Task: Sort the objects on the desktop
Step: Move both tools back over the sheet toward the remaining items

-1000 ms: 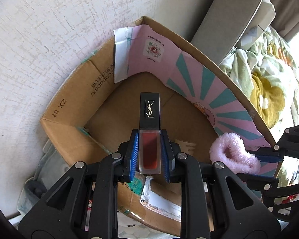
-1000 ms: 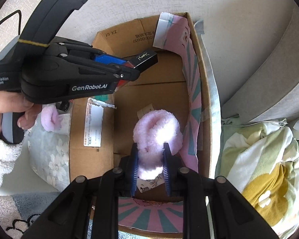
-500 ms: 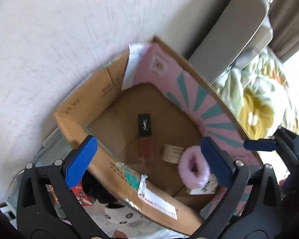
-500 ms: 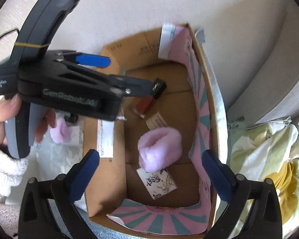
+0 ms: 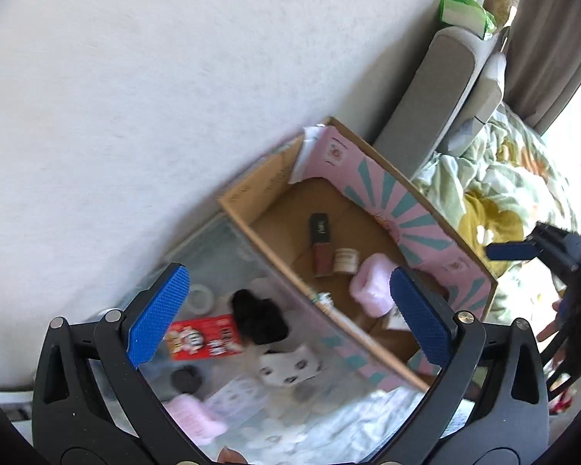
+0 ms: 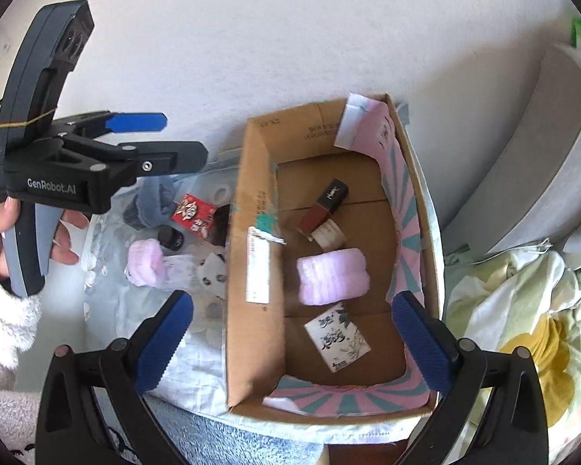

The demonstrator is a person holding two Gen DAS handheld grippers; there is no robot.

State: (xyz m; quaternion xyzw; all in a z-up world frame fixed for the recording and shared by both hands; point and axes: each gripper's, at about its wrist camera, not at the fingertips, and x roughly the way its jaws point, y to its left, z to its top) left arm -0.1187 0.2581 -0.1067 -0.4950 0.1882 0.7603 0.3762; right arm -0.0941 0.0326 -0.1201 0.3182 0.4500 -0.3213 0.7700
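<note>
- Two grippers hang over the scene with nothing in them: the left gripper [image 5: 290, 312] and the right gripper [image 6: 290, 341] both have their jaws spread as wide as they go, the blue pads clear of everything.
- Four things lie on the floor of the box [image 6: 251, 271]: a lipstick [image 6: 323, 206] toward the far end, a small jar [image 6: 329, 234] touching it, a pink scrunchie [image 6: 332, 276] in the middle, and a printed card [image 6: 337, 339] nearer.
- Left of the box, on the counter [image 6: 108, 325] with its floral cover, more remains: a red packet [image 6: 193, 215], a black scrunchie [image 5: 260, 319], a small black cap [image 6: 171, 237], a second pink scrunchie [image 6: 145, 263], a panda-print item [image 6: 210, 271] and a grey-blue cloth [image 6: 157, 197].
- The step in hand looks like going back for the next pieces, so the sort seems only partly done.
- To do it well, each gripper should probably take a separate target, so the two do not cross; the left one already hangs over the pile.
- Soft scrunchies should forgive a loose pinch; take one across its bulk.
- The flat red packet may need an edge grip; the black scrunchie lies just beside it and could be dragged along.
- The small cap is likely to slip, so centre the pads on it before closing.
- Lift clear of the box's near wall before letting go inside.
</note>
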